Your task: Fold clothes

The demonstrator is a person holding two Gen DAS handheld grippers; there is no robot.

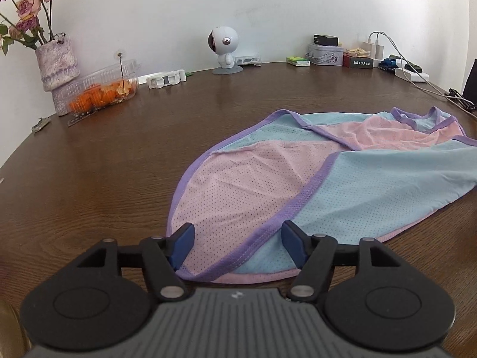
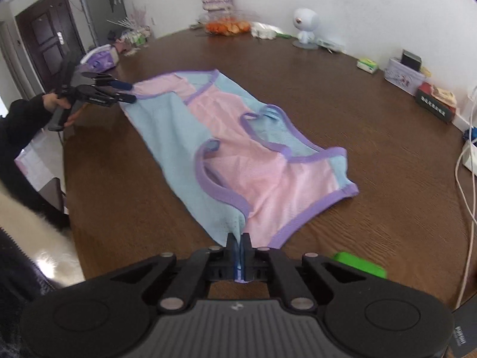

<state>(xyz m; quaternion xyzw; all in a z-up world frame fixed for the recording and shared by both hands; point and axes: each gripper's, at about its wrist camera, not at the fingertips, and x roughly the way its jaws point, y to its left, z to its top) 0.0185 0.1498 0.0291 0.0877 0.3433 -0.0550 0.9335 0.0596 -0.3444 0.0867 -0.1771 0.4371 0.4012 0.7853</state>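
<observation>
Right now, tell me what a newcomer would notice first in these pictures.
First, the pink, blue and purple mesh garment spread across the middle of the brown table. The right tongs are shut on its near edge, while the left tongs stand open over the far end. By the wall stand a vase of roses and a white astronaut figure.

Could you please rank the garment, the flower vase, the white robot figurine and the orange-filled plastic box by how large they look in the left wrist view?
1. Garment, by far.
2. and 3. Flower vase and plastic box: about alike, so unranked.
4. White robot figurine, though it stands farthest back, so its true size is uncertain.
</observation>
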